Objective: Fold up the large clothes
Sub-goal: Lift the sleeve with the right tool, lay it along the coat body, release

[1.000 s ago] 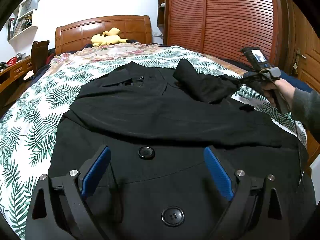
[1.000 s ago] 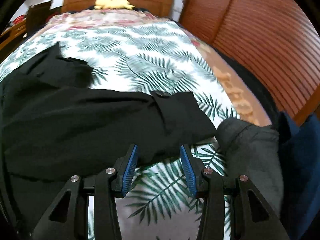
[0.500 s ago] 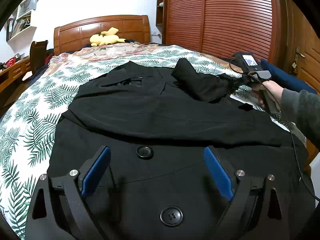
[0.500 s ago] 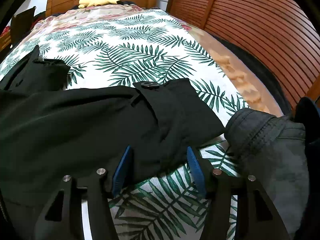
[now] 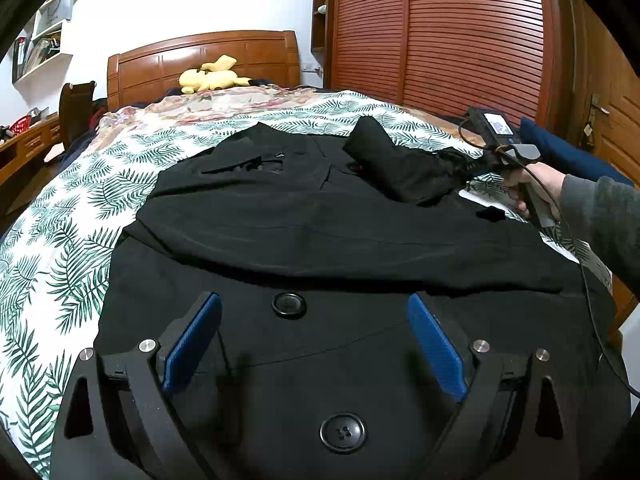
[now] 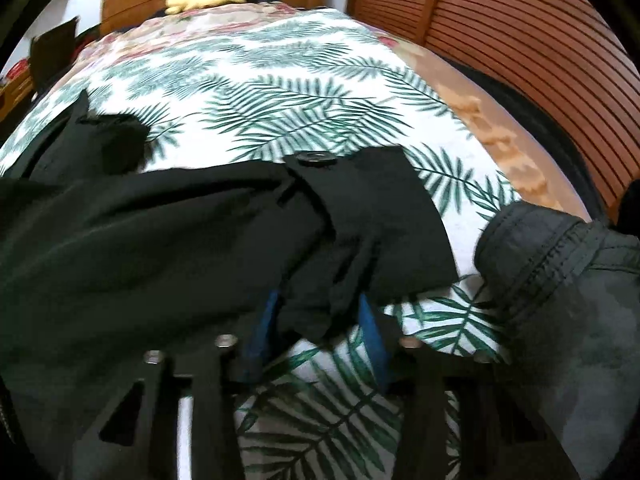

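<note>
Coat: a black coat [image 5: 304, 236] is lying spread over the bed [image 5: 68, 248], its front facing up and two buttons [image 5: 289, 305] showing near the left gripper.
Sleeve: the sleeve [image 6: 360, 232] is lying on the leaf-print sheet at the bed's right side, its cuff bunching between the right gripper's pads.
Left gripper: the left gripper [image 5: 314, 346] is hovering low over the coat's lower front, jaws standing wide with nothing between them.
Right gripper: the right gripper [image 6: 316, 332] is pinching the sleeve's edge, jaws narrow and closing on the cloth; in the left view, the right gripper [image 5: 478, 160] is sitting at the sleeve's end, the hand [image 5: 532, 188] gripping its handle.
Surroundings: a grey jacket [image 6: 560, 288] is lying just beside the sleeve; a yellow plush [image 5: 212, 76] is resting by the headboard [image 5: 200, 58]; a slatted wardrobe [image 5: 460, 32] is standing along the right side.
In the way: the sleeve cloth is covering most of the right pads [image 6: 370, 328].
Hard to make out: the right view is blurring, so whether the pads are fully meeting is unclear; the coat's hem is running out of frame under the left gripper.
</note>
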A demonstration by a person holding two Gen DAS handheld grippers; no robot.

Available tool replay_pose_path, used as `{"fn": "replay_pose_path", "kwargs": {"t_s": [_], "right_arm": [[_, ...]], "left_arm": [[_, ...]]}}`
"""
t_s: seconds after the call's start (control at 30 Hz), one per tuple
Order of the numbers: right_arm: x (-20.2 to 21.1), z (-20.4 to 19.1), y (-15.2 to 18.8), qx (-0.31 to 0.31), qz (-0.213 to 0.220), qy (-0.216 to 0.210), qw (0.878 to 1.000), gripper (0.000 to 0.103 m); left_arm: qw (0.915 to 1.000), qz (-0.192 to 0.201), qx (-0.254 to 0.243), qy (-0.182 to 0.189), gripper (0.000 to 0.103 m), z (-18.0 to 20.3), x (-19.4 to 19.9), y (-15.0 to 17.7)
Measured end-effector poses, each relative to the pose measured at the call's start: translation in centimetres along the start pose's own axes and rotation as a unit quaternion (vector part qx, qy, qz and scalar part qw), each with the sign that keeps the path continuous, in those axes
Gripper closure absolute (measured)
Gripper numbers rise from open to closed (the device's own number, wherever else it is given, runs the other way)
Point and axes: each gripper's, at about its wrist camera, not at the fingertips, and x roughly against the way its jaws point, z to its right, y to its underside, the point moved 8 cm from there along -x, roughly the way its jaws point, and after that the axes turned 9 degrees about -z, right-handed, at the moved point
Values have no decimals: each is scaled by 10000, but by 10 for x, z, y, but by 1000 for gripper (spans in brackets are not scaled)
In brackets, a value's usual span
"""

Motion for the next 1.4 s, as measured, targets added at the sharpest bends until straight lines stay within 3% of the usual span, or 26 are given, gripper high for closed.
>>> {"fn": "replay_pose_path", "kwargs": {"t_s": [0.03,0.07,0.13,0.4,0.6,0.8,1.1,1.23,1.4], "right_arm": [[2,-5,1,100,4,-11,9999,85],[5,-9,2,213,12,51,9998,91],[17,-18,2,358,122,165,9991,94],[116,-66,1,848,1106,-131,9902,95],[199,-120,16,1396,1790,-478,9727,95],[253,-172,52,1981,2180,-741,9528,95],[284,-203,128,2571,2169,-1296,9328,94],[281,-207,162,2661,1989,-1540,9305,94],[261,-205,172,2656,1748,-1813,9306,93]], "left_arm": [[10000,1,-1,-1,9,0,0,0],[10000,-3,1,-7,9,0,0,0],[10000,7,-3,-15,9,0,1,0],[9998,140,3,-112,9,-5,19,0],[9993,296,71,-227,9,-16,42,1],[9985,394,192,-332,9,-28,63,1],[9972,518,219,-493,9,-40,88,4],[9966,568,243,-536,9,-49,95,6],[9964,560,336,-543,9,-58,95,6]]}}
